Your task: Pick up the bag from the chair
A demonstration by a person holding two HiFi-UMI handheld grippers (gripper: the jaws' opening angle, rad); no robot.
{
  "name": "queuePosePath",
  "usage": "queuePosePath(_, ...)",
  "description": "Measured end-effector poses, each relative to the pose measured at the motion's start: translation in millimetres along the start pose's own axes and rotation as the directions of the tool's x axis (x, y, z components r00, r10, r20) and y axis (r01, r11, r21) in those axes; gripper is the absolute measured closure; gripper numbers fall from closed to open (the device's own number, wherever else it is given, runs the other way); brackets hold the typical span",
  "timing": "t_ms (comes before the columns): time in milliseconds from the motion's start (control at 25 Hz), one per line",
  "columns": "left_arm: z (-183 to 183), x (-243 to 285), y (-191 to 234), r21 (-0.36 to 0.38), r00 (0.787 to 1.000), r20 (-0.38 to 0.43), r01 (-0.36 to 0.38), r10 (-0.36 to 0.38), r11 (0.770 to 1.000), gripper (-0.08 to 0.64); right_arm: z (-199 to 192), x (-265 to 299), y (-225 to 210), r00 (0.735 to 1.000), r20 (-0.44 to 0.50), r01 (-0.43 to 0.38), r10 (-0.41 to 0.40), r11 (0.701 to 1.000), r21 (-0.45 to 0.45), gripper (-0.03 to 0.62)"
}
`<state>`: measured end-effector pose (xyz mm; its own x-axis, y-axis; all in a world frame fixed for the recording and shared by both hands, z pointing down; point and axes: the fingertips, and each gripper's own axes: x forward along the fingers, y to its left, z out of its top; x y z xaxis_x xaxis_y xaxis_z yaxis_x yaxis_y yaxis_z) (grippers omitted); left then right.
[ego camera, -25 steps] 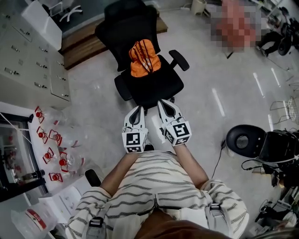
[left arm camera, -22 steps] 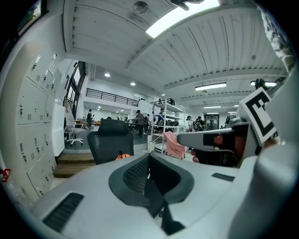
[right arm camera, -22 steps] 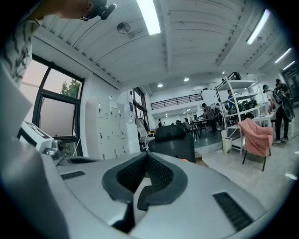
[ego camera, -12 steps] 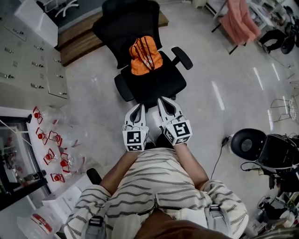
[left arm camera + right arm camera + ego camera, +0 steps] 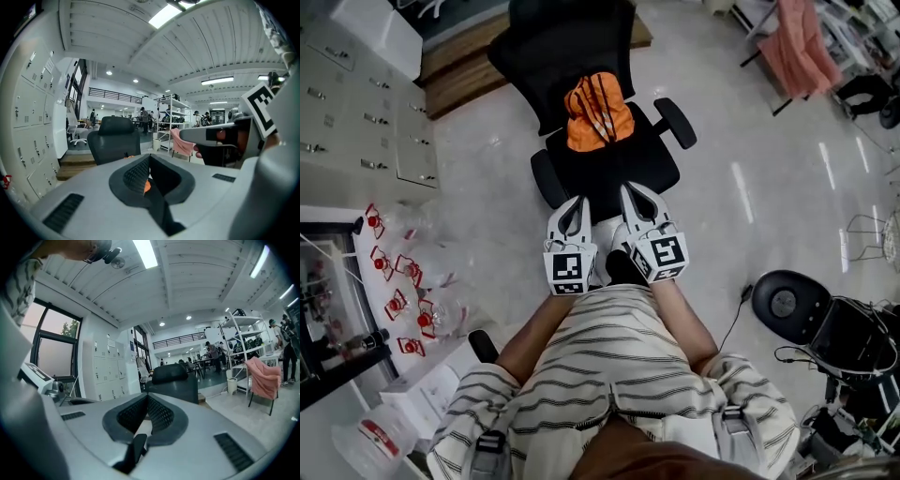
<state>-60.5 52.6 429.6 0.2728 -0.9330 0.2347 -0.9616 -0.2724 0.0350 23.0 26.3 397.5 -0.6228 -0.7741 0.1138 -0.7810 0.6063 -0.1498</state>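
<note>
Black office chair [image 5: 619, 169], with the orange bag [image 5: 598, 111] lying on its seat against the backrest. Left gripper [image 5: 576, 208] and right gripper [image 5: 637, 197], both clenched on nothing, hang at the seat's front edge, apart from the bag. Step judged: approach. Next, the jaws must part and reach forward. Bag handles indistinct; chair base hidden.

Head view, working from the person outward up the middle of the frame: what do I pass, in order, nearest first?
striped shirt → left claw and right claw, side by side → chair seat → orange bag → chair back
</note>
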Motion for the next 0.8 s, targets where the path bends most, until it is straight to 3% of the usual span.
queuePosePath(280, 9.7, 55.0, 3.7, -0.014, 1.0, -0.01, -0.024, 0.024, 1.0, 0.537, 8.8, 39.0, -33.0, 0.999, -0.018, -0.039, 0.038, 0.999, -0.038, 0.574)
queuePosePath(800, 8.6, 134.1, -4.4, -0.045, 0.996, -0.055, -0.074, 0.072, 0.996, 0.537, -5.5, 70.4, -92.4, 0.994, -0.063, -0.092, 0.092, 0.996, 0.011, 0.574)
